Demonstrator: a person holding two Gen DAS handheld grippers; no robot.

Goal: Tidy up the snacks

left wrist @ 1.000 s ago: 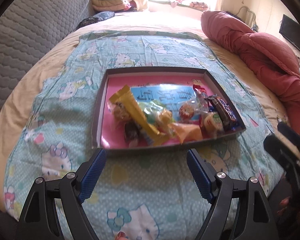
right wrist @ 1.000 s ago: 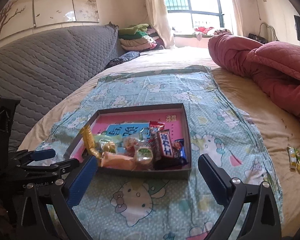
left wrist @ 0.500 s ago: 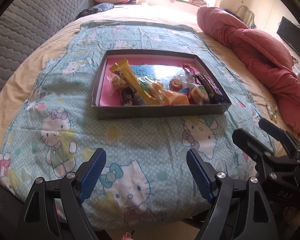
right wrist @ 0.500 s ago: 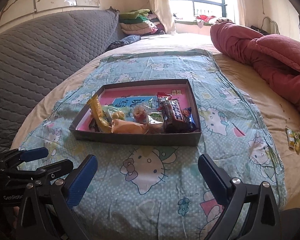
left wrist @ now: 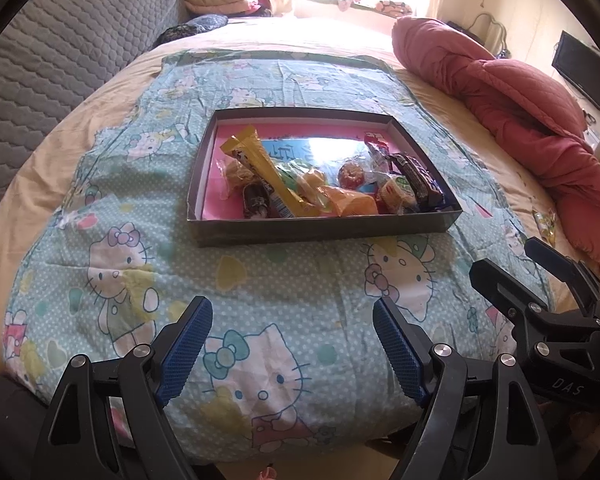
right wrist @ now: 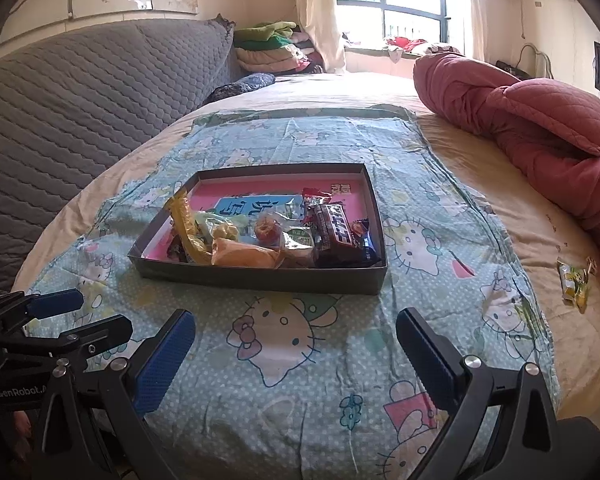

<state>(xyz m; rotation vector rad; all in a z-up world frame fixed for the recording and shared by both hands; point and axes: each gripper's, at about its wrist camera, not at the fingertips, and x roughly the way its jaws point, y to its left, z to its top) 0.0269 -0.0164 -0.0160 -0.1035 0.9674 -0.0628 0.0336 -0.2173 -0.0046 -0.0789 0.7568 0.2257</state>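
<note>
**Backed off from the tray, both grippers empty**

Pulled back toward the foot of the bed since a second ago, so that the tray [left wrist: 324,226] now sits farther from both grippers, with a wide stretch of sheet [left wrist: 260,280] between; hardly any shift over the last half second.

Left gripper [left wrist: 288,346] spread wide, nothing between the pads; right gripper [right wrist: 296,354] likewise spread and empty; both held over the near edge of the bed, well apart from the tray.

Tray: shallow, dark-walled, pink-floored, lying flat on the sheet mid-bed; inside, heaped toward the near wall, a yellow bar [left wrist: 262,168] lying slantwise, an orange pack [right wrist: 244,256], a dark chocolate bar [right wrist: 340,230] by the right wall, a round red sweet [right wrist: 266,230], plus several clear-wrapped pieces; far half of the floor mostly bare.

One stray [right wrist: 575,280] left outside, on the beige bedding near the red quilt [right wrist: 540,140], well apart from the tray; likely the next pick.

Likely handling: light, crinkly, slippery film over soft or brittle contents; best pinched across the body or at a crimped end, gently, so as not to crush; soft bedding beneath probably gives under a downward press.
</note>
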